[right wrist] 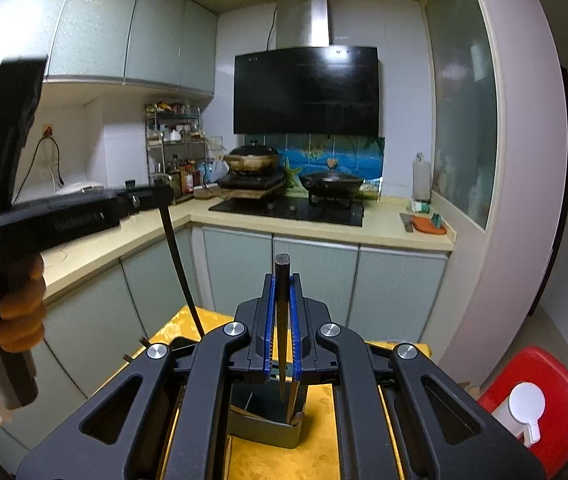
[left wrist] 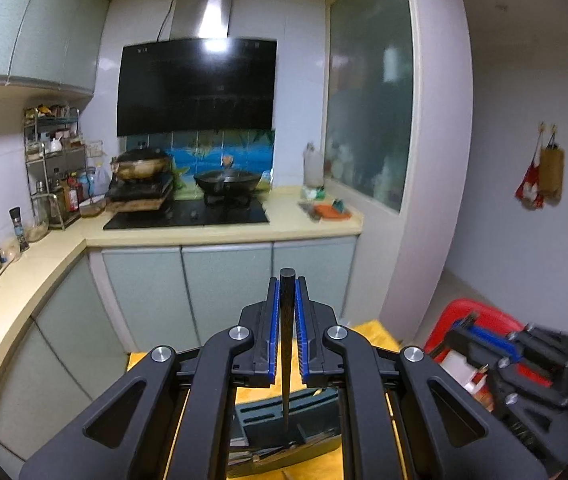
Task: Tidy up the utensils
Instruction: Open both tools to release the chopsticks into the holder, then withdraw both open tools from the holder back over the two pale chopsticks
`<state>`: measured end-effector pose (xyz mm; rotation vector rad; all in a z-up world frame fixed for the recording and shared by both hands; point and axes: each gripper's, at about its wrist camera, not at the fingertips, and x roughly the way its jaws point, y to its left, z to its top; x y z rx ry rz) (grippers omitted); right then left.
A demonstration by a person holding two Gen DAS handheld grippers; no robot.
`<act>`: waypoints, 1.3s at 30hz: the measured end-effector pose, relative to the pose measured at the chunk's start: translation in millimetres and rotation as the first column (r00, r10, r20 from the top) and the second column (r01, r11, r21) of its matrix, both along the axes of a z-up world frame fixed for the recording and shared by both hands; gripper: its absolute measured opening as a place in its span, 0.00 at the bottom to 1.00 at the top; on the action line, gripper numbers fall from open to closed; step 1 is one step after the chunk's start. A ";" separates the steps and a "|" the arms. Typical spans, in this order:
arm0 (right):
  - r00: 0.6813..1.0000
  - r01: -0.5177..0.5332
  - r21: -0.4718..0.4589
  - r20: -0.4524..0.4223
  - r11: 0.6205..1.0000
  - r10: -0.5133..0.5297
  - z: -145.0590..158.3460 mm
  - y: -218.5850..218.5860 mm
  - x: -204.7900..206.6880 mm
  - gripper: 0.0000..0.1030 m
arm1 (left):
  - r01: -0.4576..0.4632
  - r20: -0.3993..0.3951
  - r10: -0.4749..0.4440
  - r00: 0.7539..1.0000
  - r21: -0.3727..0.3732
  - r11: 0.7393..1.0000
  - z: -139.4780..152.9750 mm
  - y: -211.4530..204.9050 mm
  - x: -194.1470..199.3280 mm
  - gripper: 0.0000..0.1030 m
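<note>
My left gripper point(left wrist: 287, 282) is shut on a black chopstick point(left wrist: 286, 344) that points down at a dark grey slotted utensil holder point(left wrist: 284, 420) on a yellow cloth. My right gripper point(right wrist: 282, 278) is likewise shut on a second black chopstick point(right wrist: 281, 340), whose tip hangs over the holder point(right wrist: 268, 424). In the right wrist view, the left gripper point(right wrist: 164, 194) appears at the left, carried by a hand point(right wrist: 16, 312), its chopstick point(right wrist: 182, 272) slanting down toward the table. The right gripper point(left wrist: 472, 326) shows blurred at the lower right of the left wrist view.
A yellow cloth point(right wrist: 316, 456) covers the small table. A red stool point(right wrist: 544, 384) with a white bottle point(right wrist: 524, 404) stands to the right. Beyond are the cabinets, the counter point(right wrist: 384, 228) with a stove and two pans, and a spice rack point(right wrist: 172, 144).
</note>
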<state>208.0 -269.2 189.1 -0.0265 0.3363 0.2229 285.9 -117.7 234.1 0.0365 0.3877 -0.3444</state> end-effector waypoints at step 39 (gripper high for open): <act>0.994 0.032 -0.057 -0.098 0.998 -0.038 -56.5 25.0 11.1 0.50 | -0.112 0.016 0.111 0.994 0.106 0.988 -88.1 22.1 -11.6 0.75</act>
